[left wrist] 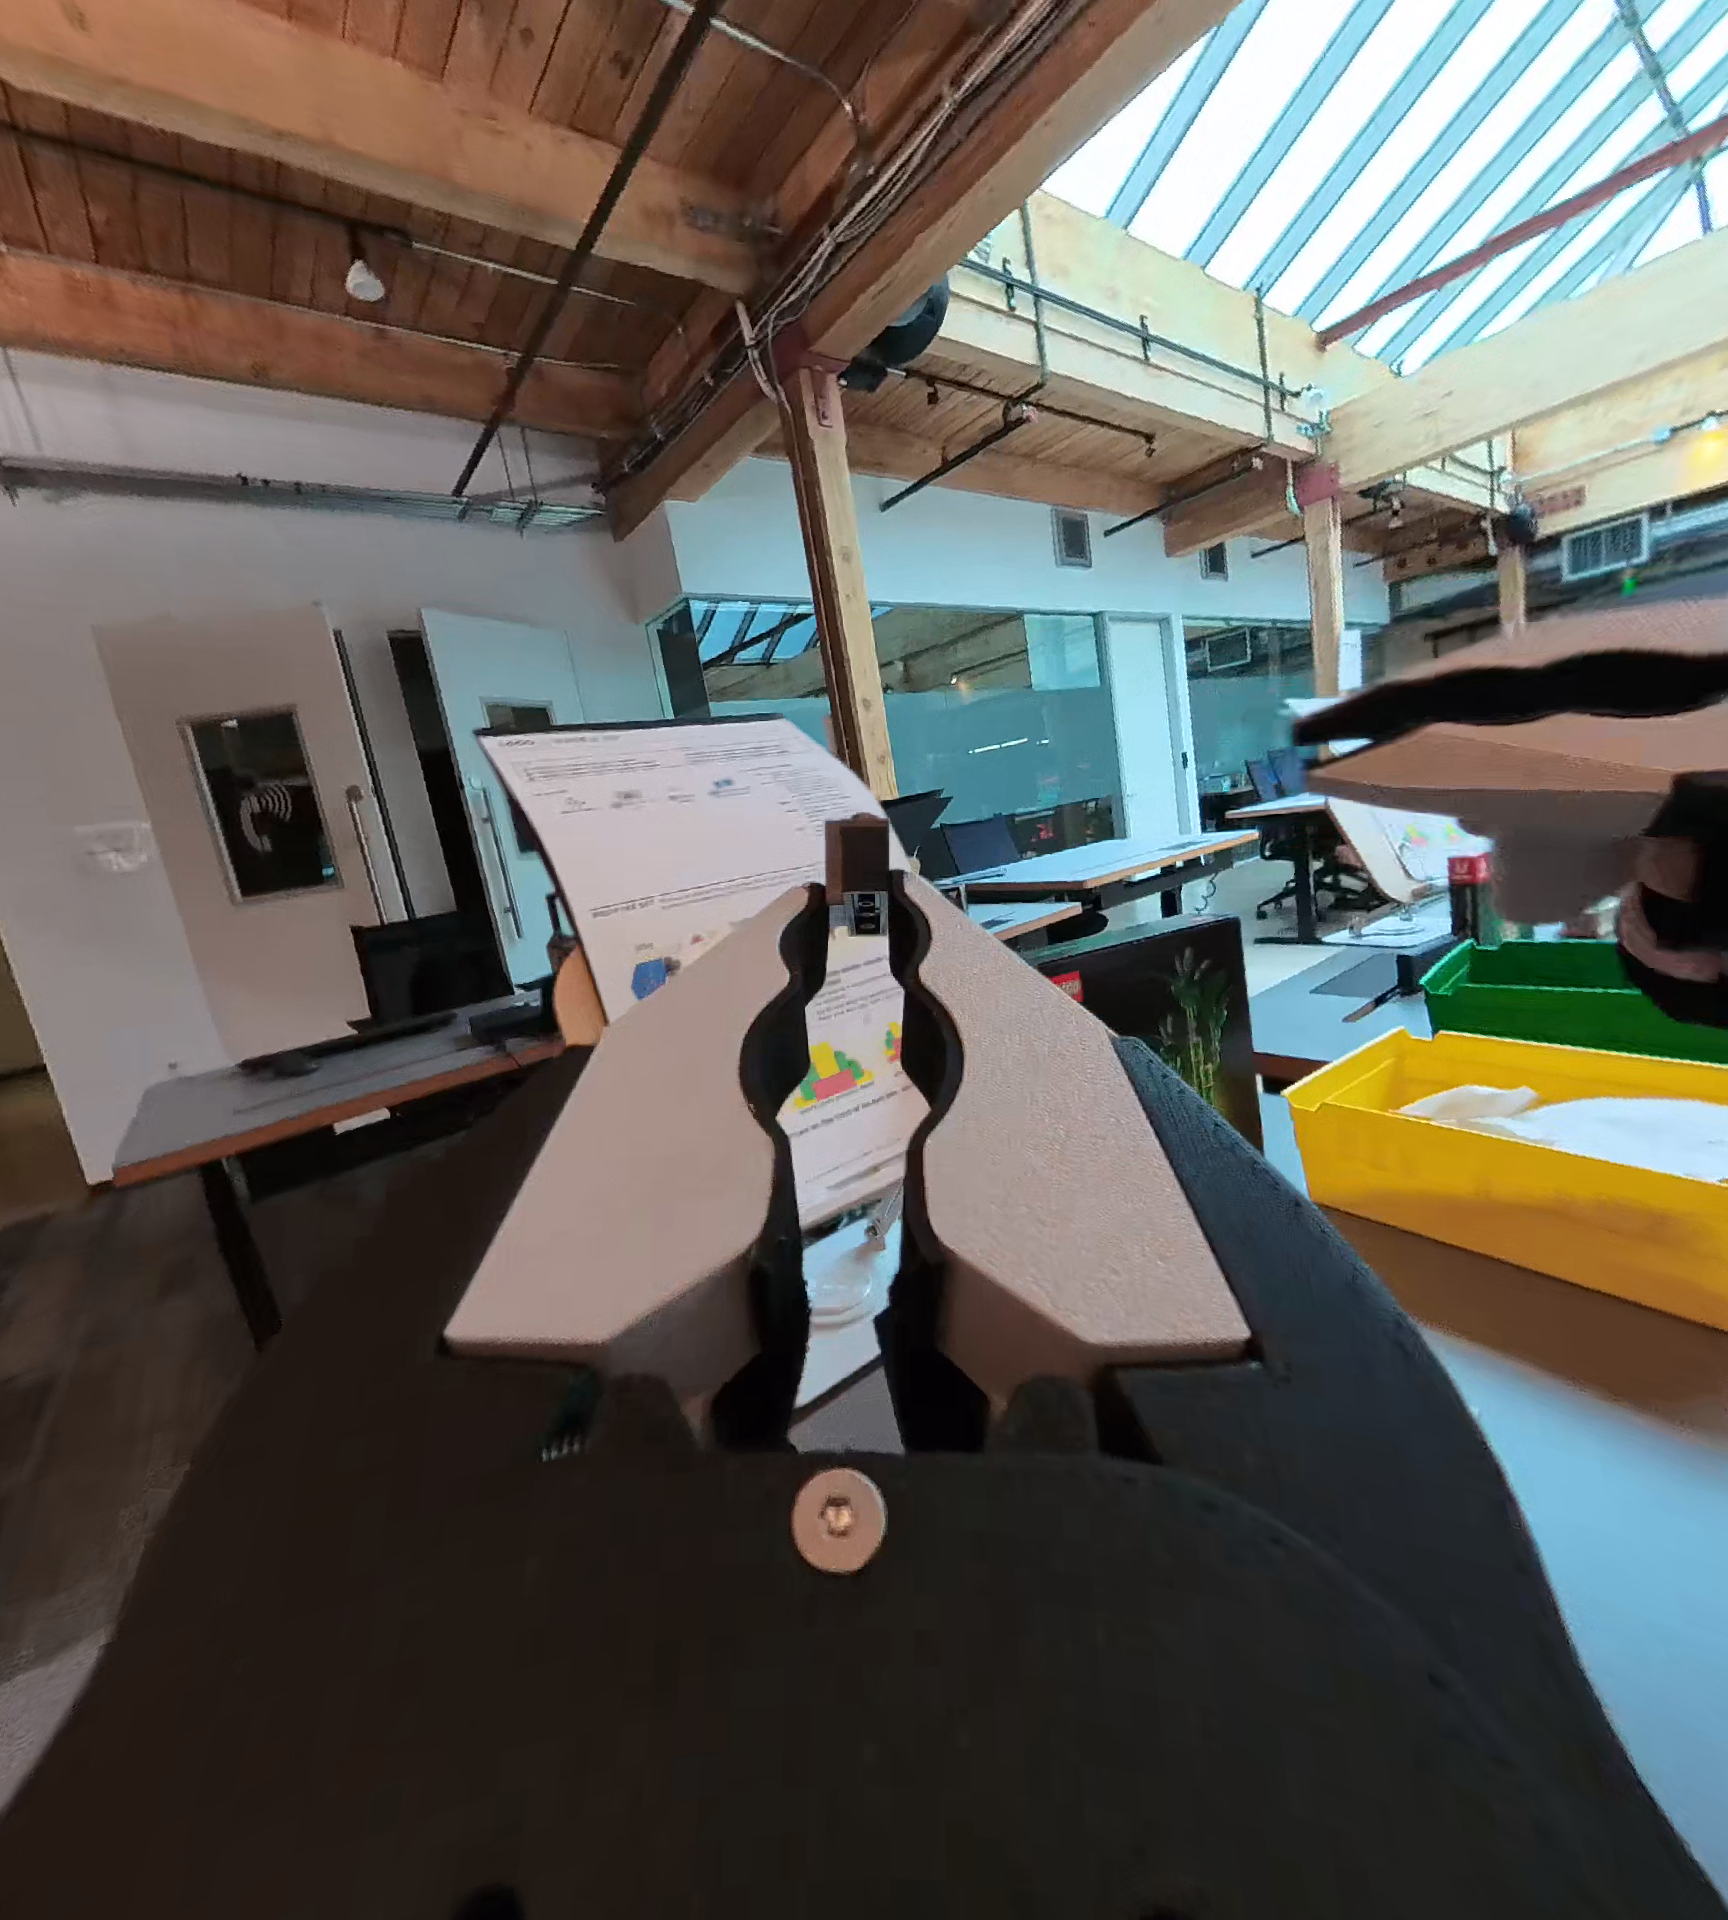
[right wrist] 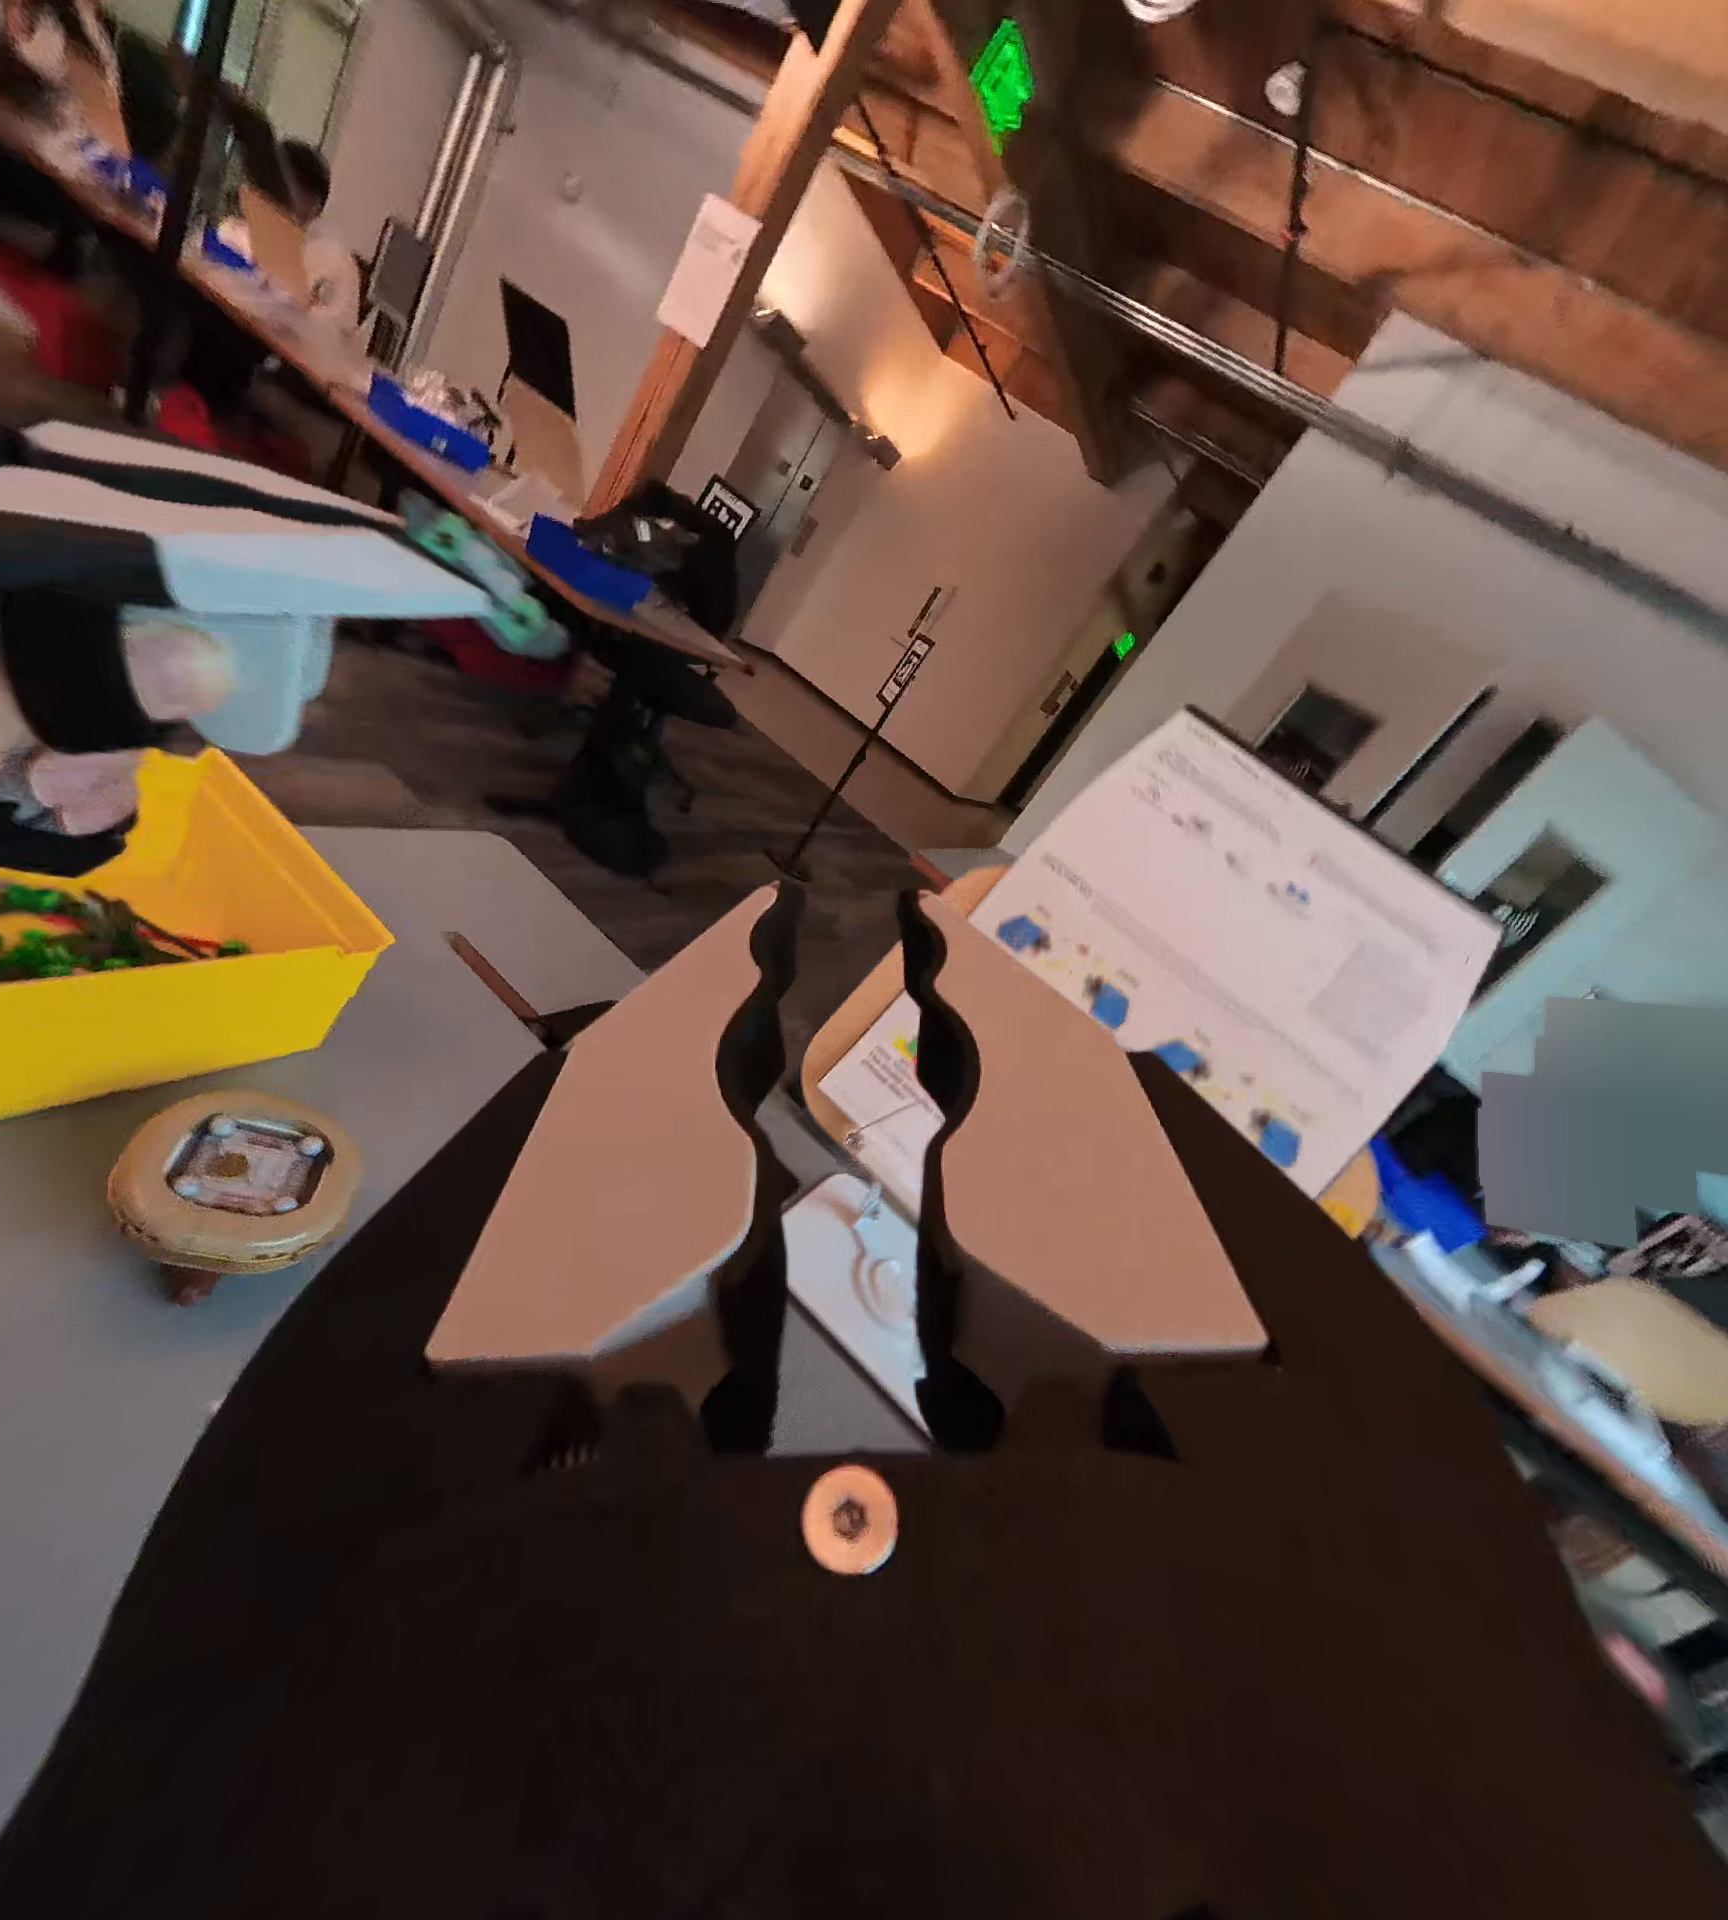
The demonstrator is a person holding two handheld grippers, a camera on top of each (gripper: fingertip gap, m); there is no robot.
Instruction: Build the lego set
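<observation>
Two grippers are raised above a grey table (right wrist: pixel 486 883). Going left to right in the left wrist view: an instruction sheet (left wrist: pixel 694 821) stands at about eleven o'clock beyond the fingers, and the left gripper (left wrist: pixel 858 891) has its tips drawn close, pinching a small dark brown brick (left wrist: pixel 857 854) that pokes up above them at twelve o'clock. A black box with a plant picture (left wrist: pixel 1177 997) stands at one o'clock. Farther right, a yellow bin (left wrist: pixel 1525 1216) holds white paper, with a green bin (left wrist: pixel 1566 997) just behind it. At three o'clock the right gripper (left wrist: pixel 1301 732) comes in from the edge, blurred, held in a gloved hand (left wrist: pixel 1701 935).

In the right wrist view, the left gripper (right wrist: pixel 517 613) shows at nine o'clock, something pale green at its tips, too blurred to name. Below it sits a yellow bin (right wrist: pixel 247 987) full of green and dark pieces, and at eight o'clock a round tan lego base (right wrist: pixel 234 1184) with a clear square middle rests on the table just beside that bin. At centre, the right gripper (right wrist: pixel 844 899) has its fingers a narrow gap apart, holding nothing. The instruction sheet (right wrist: pixel 1244 935) stands at two o'clock.
</observation>
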